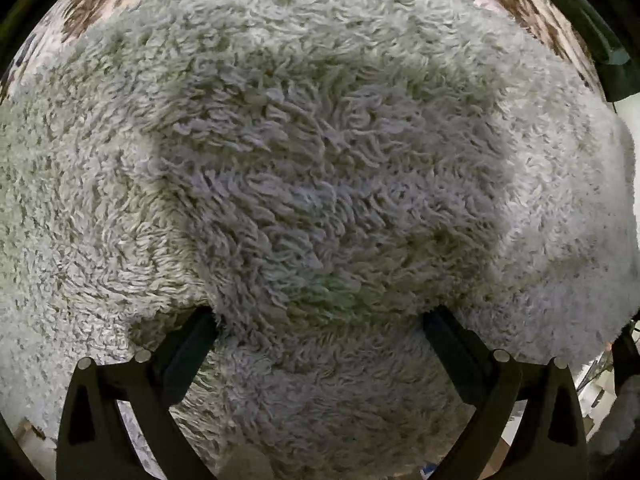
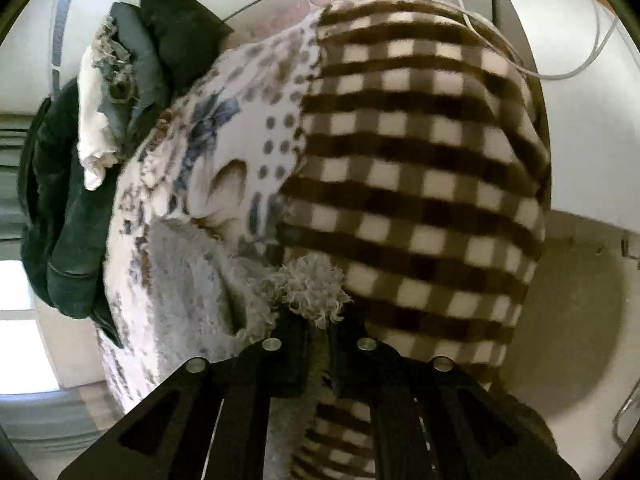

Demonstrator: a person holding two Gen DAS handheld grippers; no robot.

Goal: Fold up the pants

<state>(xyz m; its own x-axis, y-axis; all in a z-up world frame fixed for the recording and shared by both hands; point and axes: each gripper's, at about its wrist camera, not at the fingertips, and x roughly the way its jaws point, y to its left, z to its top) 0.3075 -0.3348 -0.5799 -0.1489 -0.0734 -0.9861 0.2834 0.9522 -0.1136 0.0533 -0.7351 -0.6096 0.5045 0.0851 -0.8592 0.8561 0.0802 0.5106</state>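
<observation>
The grey fluffy fleece pants [image 1: 304,168] fill almost the whole left wrist view. My left gripper [image 1: 320,320] is open, its two black fingers [image 1: 192,344] wide apart and pressed into the fleece, with nothing pinched between them. In the right wrist view my right gripper [image 2: 316,320] is shut on a tuft of the same grey fleece pants [image 2: 308,284], and more of the fabric [image 2: 188,280] hangs to its left.
A floral bedsheet [image 2: 208,152] lies under the pants. A brown and cream checked blanket [image 2: 420,160] lies at right. A pile of dark and denim clothes [image 2: 100,120] sits at far left. A white cable [image 2: 560,72] runs at upper right.
</observation>
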